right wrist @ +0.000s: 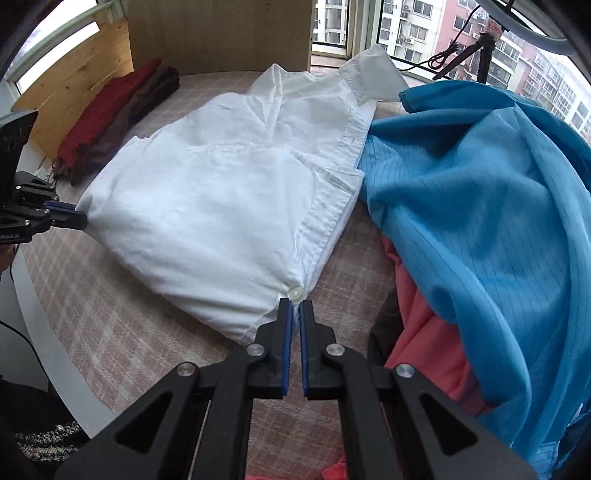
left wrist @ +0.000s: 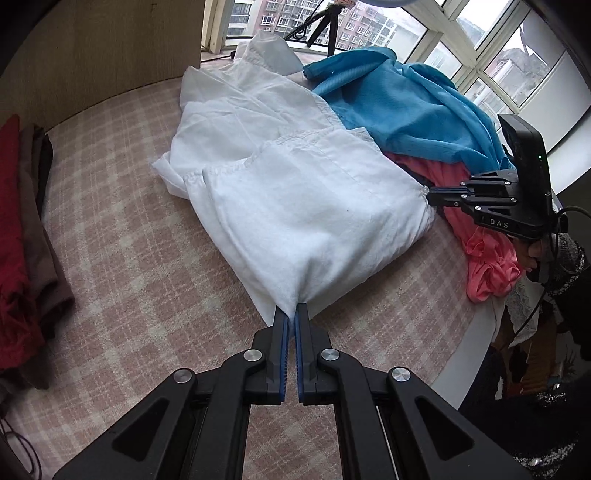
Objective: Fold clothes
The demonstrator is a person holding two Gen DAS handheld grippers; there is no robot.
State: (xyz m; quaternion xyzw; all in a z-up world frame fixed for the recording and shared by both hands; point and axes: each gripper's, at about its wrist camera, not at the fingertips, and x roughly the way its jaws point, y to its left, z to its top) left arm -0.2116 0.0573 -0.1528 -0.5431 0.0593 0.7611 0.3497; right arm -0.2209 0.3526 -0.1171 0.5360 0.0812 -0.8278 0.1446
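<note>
While two tongs pinch one shirt.

Open checked table betw white shirt and red/brown folded stack at left edge. Right side blocked: blue garment heaped over pink one, touching shirt's edge. Wooden panel closes far side.

Black left gripper (silver screws) has blue-padded fingers.
</note>
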